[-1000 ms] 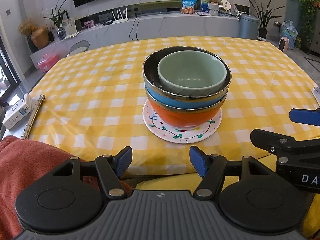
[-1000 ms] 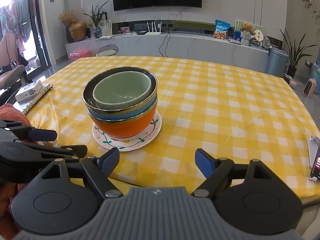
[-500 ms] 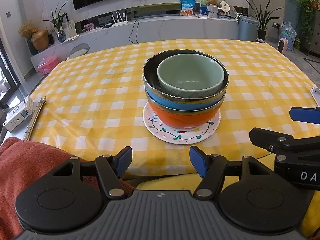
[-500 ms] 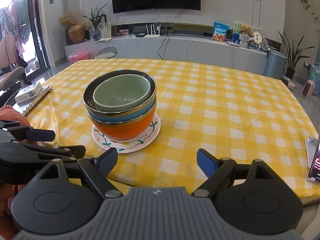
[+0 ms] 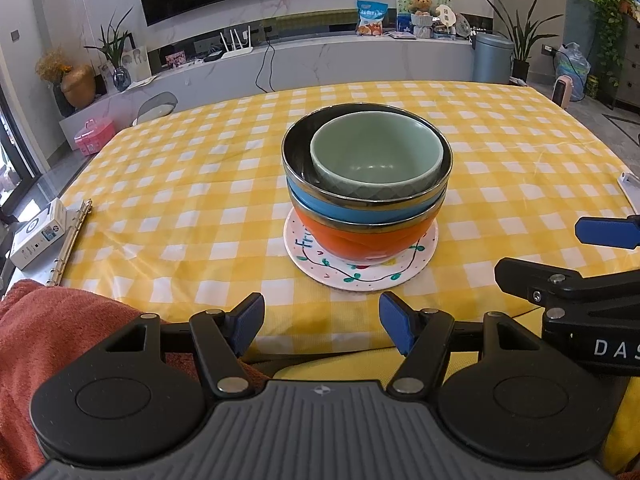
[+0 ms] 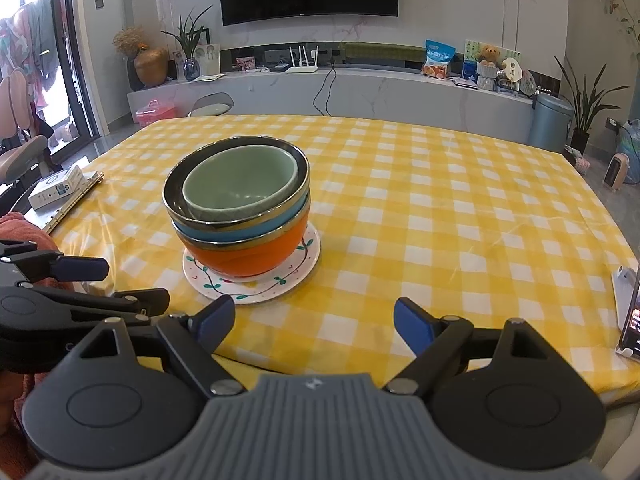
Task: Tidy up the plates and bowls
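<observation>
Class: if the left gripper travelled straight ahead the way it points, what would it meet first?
Probably the white painted plate, then the orange bowl standing on it; the left gripper is open, and depth is uncertain.

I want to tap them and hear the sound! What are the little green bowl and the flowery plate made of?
The small pale green bowl looks like glazed ceramic: thick rim, soft shine, diamond pattern pressed into its outside. The round white plate with painted vines seems glazed ceramic too, glossy with hand-painted decoration, though melamine can't be ruled out.

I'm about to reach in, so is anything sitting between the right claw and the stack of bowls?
Nothing visible does. Only bare checked tablecloth lies between the open right claw and the bowl stack on its plate; the left claw sits off to the side.
</observation>
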Tool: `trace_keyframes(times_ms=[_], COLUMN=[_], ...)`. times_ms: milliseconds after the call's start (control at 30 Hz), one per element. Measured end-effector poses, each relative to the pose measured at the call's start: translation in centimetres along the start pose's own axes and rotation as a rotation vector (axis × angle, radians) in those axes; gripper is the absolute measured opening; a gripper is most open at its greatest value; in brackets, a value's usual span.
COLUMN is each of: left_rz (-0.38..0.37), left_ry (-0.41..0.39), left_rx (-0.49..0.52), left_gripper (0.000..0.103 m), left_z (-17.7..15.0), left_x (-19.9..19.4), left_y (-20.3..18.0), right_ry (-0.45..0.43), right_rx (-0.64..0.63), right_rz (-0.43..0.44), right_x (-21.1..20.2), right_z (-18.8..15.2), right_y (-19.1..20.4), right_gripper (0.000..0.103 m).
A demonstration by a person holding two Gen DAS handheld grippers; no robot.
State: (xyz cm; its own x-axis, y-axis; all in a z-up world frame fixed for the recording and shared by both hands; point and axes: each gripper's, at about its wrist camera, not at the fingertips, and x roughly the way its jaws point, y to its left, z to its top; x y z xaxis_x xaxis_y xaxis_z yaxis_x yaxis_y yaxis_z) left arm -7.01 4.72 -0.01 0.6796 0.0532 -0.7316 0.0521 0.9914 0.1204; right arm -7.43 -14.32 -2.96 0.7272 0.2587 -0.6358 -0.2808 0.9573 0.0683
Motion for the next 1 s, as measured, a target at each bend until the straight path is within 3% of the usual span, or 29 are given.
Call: trace_keyframes(times_ms=[1000], left_rz=[-0.003], left_ry=[-0.006], left_rx=[0.0], left_gripper=[0.078], left_z=[0.3], left_x=[-0.42], left_y=[-0.01], right_ry=[0.009], right_rx=[0.03], right_rz=[-0.001], right_x=[0.2], right_z=[-0.01], right_y=[-0.2], right_gripper=[0.087])
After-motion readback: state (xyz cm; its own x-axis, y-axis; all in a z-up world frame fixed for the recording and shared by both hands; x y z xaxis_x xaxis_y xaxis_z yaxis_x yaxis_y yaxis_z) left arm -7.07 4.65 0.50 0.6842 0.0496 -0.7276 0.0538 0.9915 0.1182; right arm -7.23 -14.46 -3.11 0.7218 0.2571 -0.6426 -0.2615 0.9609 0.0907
